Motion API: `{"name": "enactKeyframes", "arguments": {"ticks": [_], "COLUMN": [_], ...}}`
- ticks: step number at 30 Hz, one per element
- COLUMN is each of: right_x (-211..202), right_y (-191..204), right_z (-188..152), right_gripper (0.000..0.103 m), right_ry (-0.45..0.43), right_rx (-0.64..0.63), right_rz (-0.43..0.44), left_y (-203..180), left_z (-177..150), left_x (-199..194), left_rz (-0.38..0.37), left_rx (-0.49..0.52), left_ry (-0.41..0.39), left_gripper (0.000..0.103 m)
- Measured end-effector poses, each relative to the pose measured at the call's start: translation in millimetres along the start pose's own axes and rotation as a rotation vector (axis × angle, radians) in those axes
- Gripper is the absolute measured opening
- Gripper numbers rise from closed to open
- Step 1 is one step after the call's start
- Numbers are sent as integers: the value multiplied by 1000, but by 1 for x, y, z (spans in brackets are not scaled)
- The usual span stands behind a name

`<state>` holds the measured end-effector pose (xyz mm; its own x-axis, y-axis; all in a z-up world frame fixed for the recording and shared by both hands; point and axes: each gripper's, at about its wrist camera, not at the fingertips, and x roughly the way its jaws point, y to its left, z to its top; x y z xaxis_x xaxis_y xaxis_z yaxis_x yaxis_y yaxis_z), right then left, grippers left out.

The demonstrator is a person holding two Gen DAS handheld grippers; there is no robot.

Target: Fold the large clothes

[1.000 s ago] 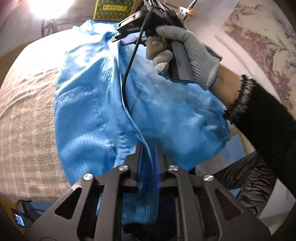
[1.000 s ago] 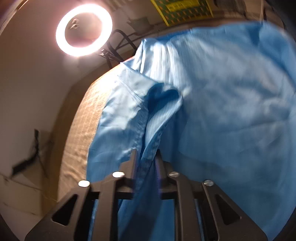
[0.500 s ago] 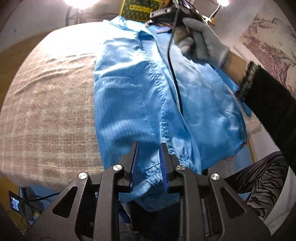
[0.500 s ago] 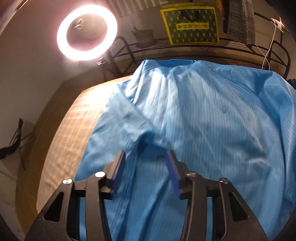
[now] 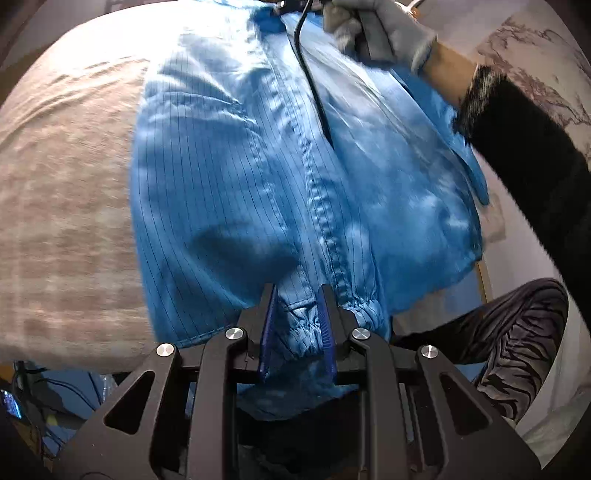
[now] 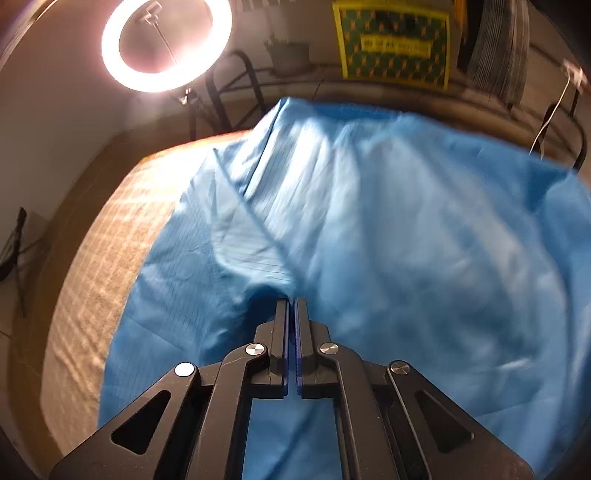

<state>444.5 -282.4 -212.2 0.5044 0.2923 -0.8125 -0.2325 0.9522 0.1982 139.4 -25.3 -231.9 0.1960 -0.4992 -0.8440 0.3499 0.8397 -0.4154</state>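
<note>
A large blue pinstriped garment [image 5: 229, 177] lies spread over a beige checked cover [image 5: 66, 221]. In the left wrist view, my left gripper [image 5: 297, 291] is at the garment's near edge. Its blue pads are closed on a gathered elastic cuff [image 5: 299, 325]. At the far end a grey-gloved hand [image 5: 384, 29] holds the right gripper's handle over the cloth. In the right wrist view the garment [image 6: 406, 240] fills the frame. My right gripper [image 6: 291, 301] has its fingers pressed together, pinching a raised fold where a seam runs up to the tips.
A lit ring light [image 6: 166, 40] stands beyond the cover [image 6: 110, 240], beside a dark metal rack [image 6: 236, 85] with a green-and-yellow box [image 6: 393, 44]. A black sleeve [image 5: 528, 155] and a leg in patterned trousers [image 5: 517, 350] are at the right.
The right gripper let go of a sleeve edge, opened wide, then shut on a fold farther along. The left gripper sank with the cuff, and the garment now lies flatter.
</note>
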Motion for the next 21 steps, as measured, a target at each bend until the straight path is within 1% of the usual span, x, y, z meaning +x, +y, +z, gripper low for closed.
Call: {"name": "enactKeyframes", "arguments": {"ticks": [3, 6, 7, 10, 12, 15, 18, 21], "right_x": [0, 13, 13, -1, -21, -66, -119, -161], "right_y": [-14, -13, -12, -16, -16, -19, -26, -29], "right_z": [2, -7, -10, -13, -13, -18, -33, -53], "right_gripper": [1, 1, 2, 8, 8, 8, 12, 12], "right_ry": [-6, 39, 39, 20, -9, -68, -124, -160], "right_rx": [22, -8, -5, 34, 32, 8, 18, 15], "right_rz": [-27, -25, -34, -1, 25, 49, 97, 138], "left_y": [-8, -7, -7, -8, -11, -12, -15, -24], "left_z": [1, 2, 1, -1, -1, -1, 1, 4], "left_x": [2, -1, -5, -21, -32, -41, -44, -51], "left_rz": [31, 33, 36, 47, 49, 48, 46, 68], "left_rx": [49, 38, 39, 58, 75, 74, 72, 108], "left_ry": [-1, -3, -13, -62, -99, -141, -159, -194], "left_gripper": [20, 20, 20, 20, 20, 20, 20, 20]}}
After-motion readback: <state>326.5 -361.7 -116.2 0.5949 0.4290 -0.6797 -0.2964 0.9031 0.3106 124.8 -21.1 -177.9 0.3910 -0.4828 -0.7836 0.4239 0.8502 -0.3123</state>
